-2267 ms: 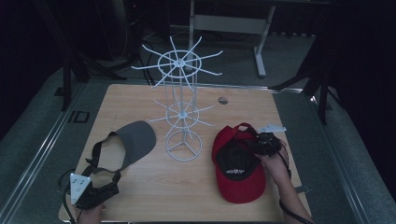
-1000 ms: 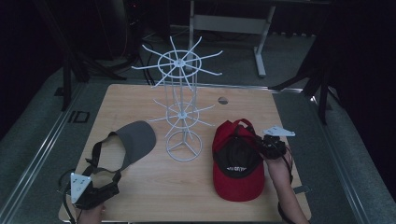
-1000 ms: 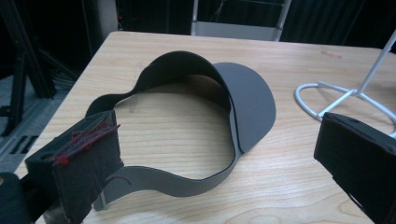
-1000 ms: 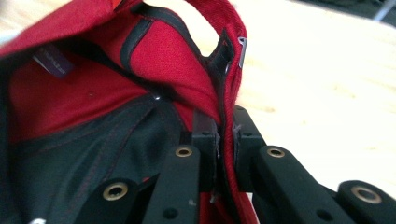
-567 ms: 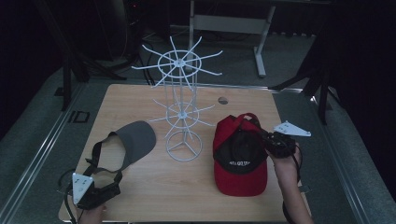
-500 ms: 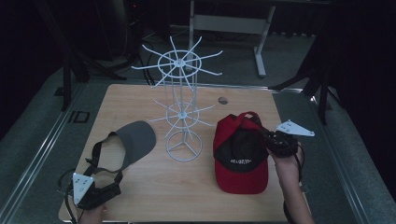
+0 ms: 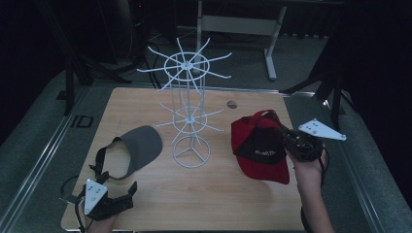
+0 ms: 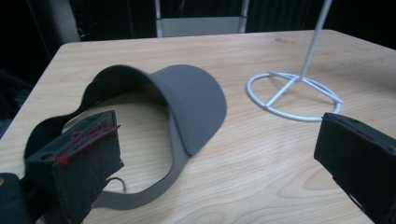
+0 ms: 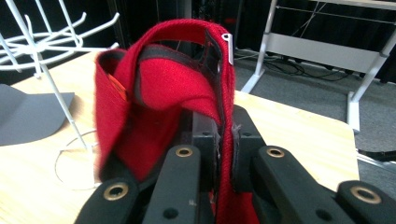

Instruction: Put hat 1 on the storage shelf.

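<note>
My right gripper (image 7: 285, 138) is shut on the back edge of a red cap (image 7: 258, 150) and holds it lifted off the table, brim hanging toward the near side. In the right gripper view the red cap (image 9: 163, 93) is pinched between the black jaws, its strap arching above. A grey visor (image 7: 138, 148) lies flat on the table at the left. My left gripper (image 7: 127, 194) rests near the table's front left corner, open, with the grey visor (image 8: 187, 102) just ahead of it and nothing between its fingers. A white wire rack (image 7: 188, 107) stands mid-table.
The wooden table (image 7: 214, 204) has a small round hole (image 7: 231, 104) at the back right. The rack's round base (image 8: 294, 95) sits right of the visor. A metal frame (image 7: 238, 24) stands on the floor behind the table.
My right gripper has risen and moved right with the red cap, lifting it off the table. The left gripper has stayed in place.
</note>
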